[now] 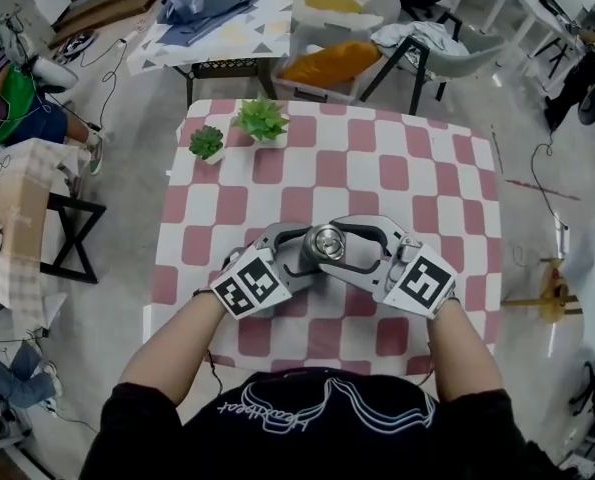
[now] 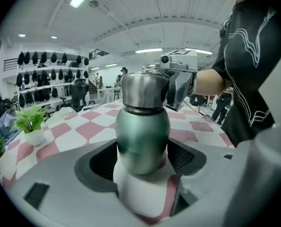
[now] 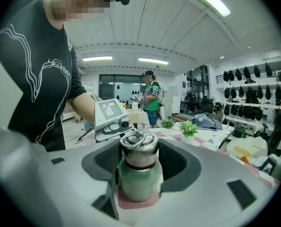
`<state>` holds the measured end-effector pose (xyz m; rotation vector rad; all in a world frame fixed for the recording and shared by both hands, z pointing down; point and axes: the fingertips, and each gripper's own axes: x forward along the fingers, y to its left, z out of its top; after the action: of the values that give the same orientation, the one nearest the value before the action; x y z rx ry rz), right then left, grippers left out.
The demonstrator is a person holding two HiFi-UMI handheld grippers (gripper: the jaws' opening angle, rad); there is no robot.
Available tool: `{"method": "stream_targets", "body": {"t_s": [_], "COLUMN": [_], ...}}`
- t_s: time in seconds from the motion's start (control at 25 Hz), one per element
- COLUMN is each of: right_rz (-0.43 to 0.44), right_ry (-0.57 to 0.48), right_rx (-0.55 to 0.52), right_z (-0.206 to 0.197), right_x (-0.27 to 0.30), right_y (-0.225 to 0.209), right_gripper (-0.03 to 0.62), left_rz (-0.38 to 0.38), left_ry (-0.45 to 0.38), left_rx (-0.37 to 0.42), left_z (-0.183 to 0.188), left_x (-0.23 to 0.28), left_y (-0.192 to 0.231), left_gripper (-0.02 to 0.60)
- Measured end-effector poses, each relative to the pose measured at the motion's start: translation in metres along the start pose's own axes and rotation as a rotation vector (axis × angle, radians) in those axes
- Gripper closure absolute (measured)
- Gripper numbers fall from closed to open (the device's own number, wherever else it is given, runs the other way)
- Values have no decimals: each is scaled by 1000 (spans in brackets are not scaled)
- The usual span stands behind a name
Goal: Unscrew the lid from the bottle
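A green metal bottle (image 2: 142,136) with a steel lid (image 2: 145,90) stands on the pink-and-white checked table (image 1: 397,168), close to its near edge. My left gripper (image 2: 142,162) is shut on the green body, one dark pad on each side. My right gripper (image 3: 139,162) comes from the opposite side and is shut on the steel lid (image 3: 138,148), whose ring handle lies on top. From the head view, both grippers (image 1: 299,251) (image 1: 355,248) meet around the lid (image 1: 327,243), and the body beneath it is hidden.
Two small potted plants (image 1: 262,120) (image 1: 206,142) stand at the table's far left. Behind the table are a cloth-covered table (image 1: 217,18) and a chair (image 1: 437,48). A person sits at the far left (image 1: 17,98).
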<state>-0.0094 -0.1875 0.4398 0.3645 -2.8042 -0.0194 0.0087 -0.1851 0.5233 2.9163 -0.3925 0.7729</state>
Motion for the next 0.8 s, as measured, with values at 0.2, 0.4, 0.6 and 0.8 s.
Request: {"method": "stream_targets", "body": {"t_s": [0.2,0.4,0.6,0.8], "right_rz": [78,107,106,84], "right_ry": [32,34,25,14], "right_rx": [-14,-14,-21,-14], "right_z": [-1,0,-1,-1], "right_x": [1,1,1,0], "right_y": [-1,-1,-1,-2], "right_gripper": [349,347,347,349], "left_rz": [-84,-119,-127,-132], "left_ry": [12,10,2,2], "left_rx": [57,87,81,57], "left_z": [-1,-2,-2,-2], "left_x": [0,0,1,1], "left_y": [1,1,1,1], "left_gripper": [249,249,249,249]}}
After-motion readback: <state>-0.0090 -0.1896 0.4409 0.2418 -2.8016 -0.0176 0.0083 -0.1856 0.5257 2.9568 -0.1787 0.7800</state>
